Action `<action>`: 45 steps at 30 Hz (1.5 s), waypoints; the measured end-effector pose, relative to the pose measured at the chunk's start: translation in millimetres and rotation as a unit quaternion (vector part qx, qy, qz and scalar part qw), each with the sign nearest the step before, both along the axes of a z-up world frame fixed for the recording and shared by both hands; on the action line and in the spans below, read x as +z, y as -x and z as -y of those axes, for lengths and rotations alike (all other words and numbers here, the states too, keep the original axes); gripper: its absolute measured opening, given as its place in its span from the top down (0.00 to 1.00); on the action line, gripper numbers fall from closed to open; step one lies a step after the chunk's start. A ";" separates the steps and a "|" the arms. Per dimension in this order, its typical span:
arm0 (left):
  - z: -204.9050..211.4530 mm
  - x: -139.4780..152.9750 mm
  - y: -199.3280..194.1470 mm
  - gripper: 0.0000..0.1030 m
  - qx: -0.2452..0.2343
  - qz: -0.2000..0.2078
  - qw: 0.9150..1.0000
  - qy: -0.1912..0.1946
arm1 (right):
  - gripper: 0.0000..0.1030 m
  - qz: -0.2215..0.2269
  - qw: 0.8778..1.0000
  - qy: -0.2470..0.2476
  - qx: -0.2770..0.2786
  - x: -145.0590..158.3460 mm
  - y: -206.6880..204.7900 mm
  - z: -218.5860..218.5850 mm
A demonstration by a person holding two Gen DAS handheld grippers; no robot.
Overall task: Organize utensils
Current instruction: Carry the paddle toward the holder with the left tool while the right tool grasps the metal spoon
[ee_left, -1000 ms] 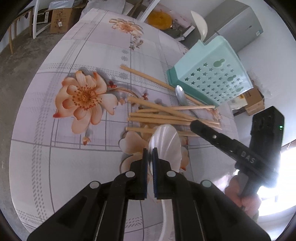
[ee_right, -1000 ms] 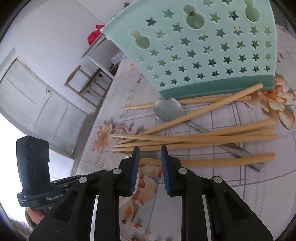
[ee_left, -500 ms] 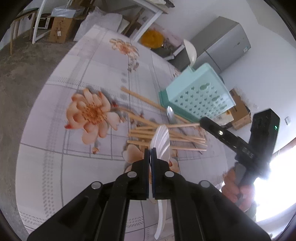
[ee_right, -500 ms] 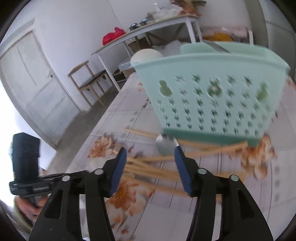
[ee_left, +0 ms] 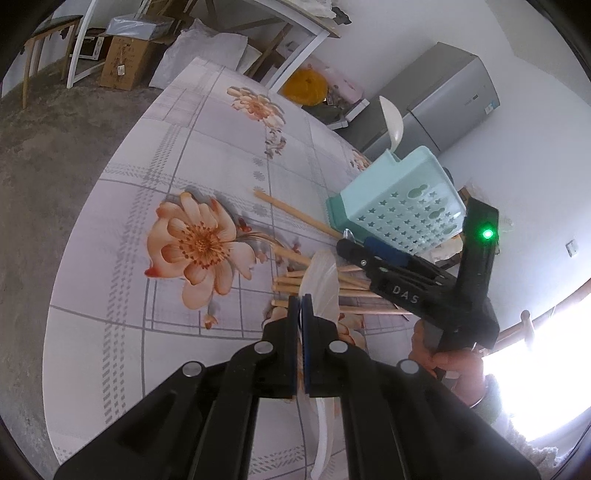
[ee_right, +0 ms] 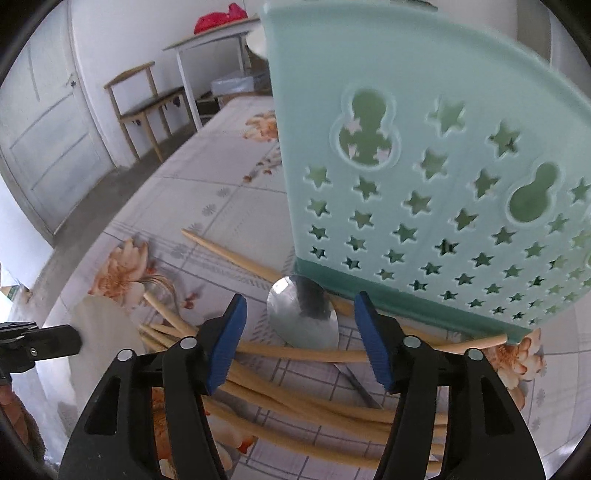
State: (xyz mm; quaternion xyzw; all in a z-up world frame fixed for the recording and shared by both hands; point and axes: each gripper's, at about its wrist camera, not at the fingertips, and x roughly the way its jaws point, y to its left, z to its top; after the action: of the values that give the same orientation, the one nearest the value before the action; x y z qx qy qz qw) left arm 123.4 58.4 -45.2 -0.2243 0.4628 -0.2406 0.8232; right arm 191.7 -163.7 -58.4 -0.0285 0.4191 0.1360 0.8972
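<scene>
We note the left gripper point(ee_left: 301, 310) clamps a white spoon point(ee_left: 322, 280); the right gripper point(ee_right: 299, 332) gapes above the metal spoon point(ee_right: 303, 314) beside the holder point(ee_right: 443, 147).

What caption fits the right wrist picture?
Open right gripper hovers over metal spoon and chopsticks beside teal holder.

From here I see the tabletop point(ee_left: 207, 155) under a pale checked cloth printed with orange flowers point(ee_left: 201, 245). Past its far edge stand a grey fridge point(ee_left: 447, 92), a cardboard box point(ee_left: 127, 61) on the floor and a white table point(ee_right: 210, 40) carrying something red point(ee_right: 219, 16). A wooden chair point(ee_right: 147, 103) sits near a white door point(ee_right: 48, 133).
</scene>
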 end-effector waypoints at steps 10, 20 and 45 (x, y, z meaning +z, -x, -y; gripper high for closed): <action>-3.5 -1.4 -0.6 0.99 0.004 0.001 1.000 0.001 | 0.91 0.005 1.000 0.017 0.012 2.3 -3.3 -13.2; -4.5 -0.2 0.3 0.99 0.008 0.005 1.000 -0.004 | 0.94 0.029 0.996 0.079 0.016 0.3 -2.3 -32.2; -15.0 0.2 1.0 0.99 0.024 0.017 1.000 -0.011 | 0.98 -0.042 0.999 -0.022 -0.026 -6.1 4.4 9.0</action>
State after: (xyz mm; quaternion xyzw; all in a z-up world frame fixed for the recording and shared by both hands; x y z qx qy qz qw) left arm 122.4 73.4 -45.1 -0.2218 0.4457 -0.2198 0.8389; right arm 187.2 -172.6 -64.5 0.0076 0.4540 0.1230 0.8824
